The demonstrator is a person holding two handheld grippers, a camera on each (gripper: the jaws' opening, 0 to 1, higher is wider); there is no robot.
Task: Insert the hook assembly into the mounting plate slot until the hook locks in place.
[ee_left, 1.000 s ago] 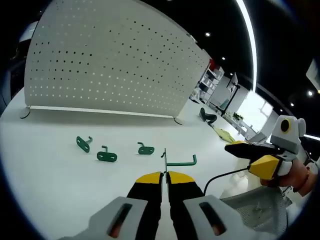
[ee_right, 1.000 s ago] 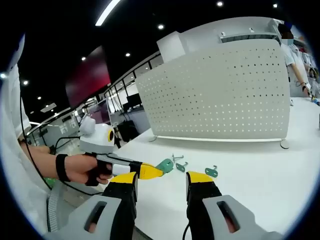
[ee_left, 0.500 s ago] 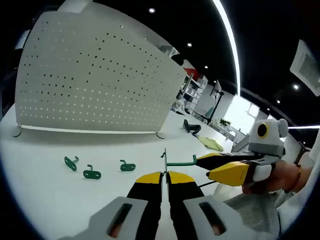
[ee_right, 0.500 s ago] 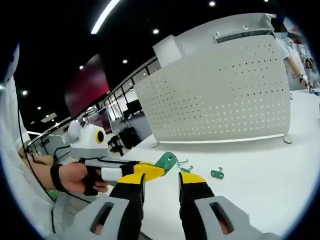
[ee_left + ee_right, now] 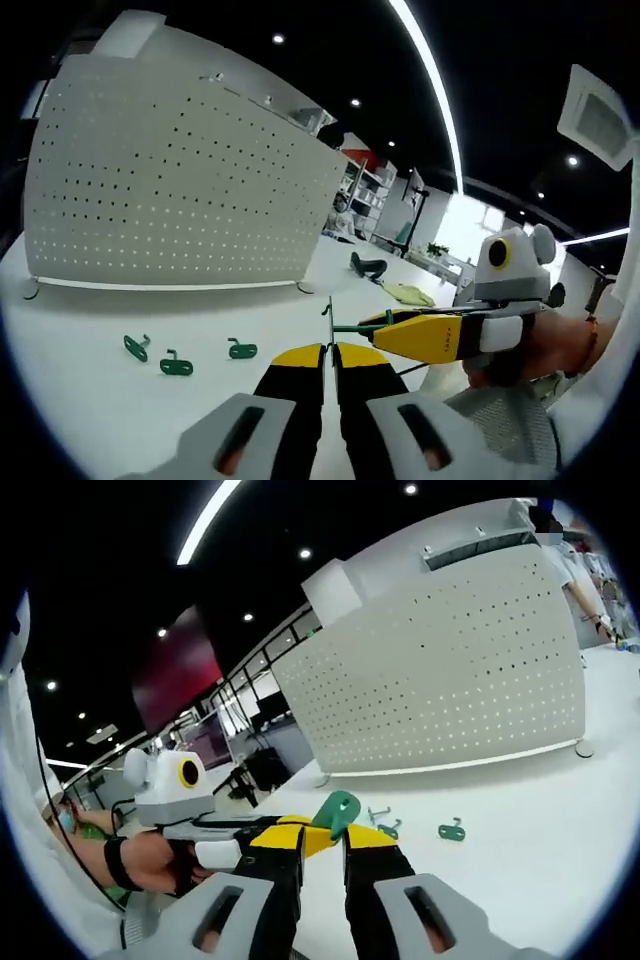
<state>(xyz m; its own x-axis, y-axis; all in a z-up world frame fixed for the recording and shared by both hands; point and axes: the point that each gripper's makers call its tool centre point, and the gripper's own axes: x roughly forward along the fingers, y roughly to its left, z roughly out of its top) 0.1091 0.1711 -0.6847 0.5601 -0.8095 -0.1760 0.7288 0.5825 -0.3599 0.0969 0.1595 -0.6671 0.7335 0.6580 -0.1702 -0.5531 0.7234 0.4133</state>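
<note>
Since 1 s ago you have brought the 2 grippers together: the right gripper (image 5: 400, 333) has come across the left gripper view from the far right and its yellow tips now sit at the hook's (image 5: 345, 325) arm, and its jaws have narrowed around the green plate end. Your left gripper (image 5: 329, 352) has its jaws clenched on the hook's thin upright end, holding it in the air above the table (image 5: 90, 400), its green arm running out to the right. In the right gripper view, the right gripper (image 5: 322, 836) has its jaws drawn close on either side of the hook's (image 5: 336, 811) green plate end; whether they actually press it, you cannot tell. The left gripper (image 5: 290, 832) enters that view from the left, held in your hand (image 5: 150, 860). 3 spare green hooks (image 5: 176, 363) lie in a row on the table, well apart from the held one. The white pegboard (image 5: 180, 190) stands upright beyond them, at the table's far side.
</note>
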